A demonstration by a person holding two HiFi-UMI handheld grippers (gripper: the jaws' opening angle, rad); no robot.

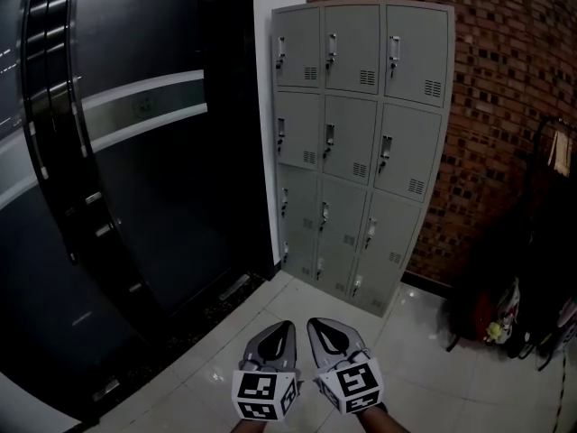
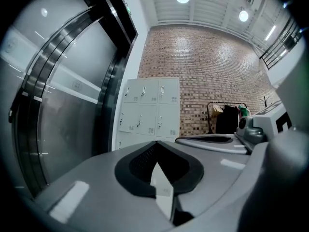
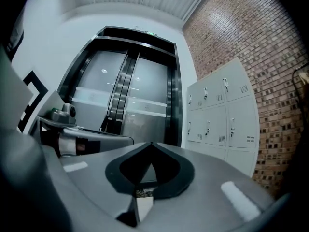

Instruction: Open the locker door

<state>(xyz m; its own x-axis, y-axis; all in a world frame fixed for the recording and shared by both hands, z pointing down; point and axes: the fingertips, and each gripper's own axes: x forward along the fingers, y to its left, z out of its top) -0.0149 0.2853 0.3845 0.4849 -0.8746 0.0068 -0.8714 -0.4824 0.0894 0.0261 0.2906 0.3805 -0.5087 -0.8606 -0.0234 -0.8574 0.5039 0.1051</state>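
A grey metal locker bank of small doors, all closed, stands against the brick wall ahead. It shows small in the left gripper view as the locker bank and at the right of the right gripper view as the locker bank. My left gripper and right gripper hang side by side low over the tiled floor, well short of the lockers. Both are shut with nothing between the jaws, as seen on the left gripper and the right gripper.
A dark glass revolving door fills the left side. A brick wall runs behind and right of the lockers. A clothes rack with dark garments and bags stands at the right. Glossy white floor tiles lie underfoot.
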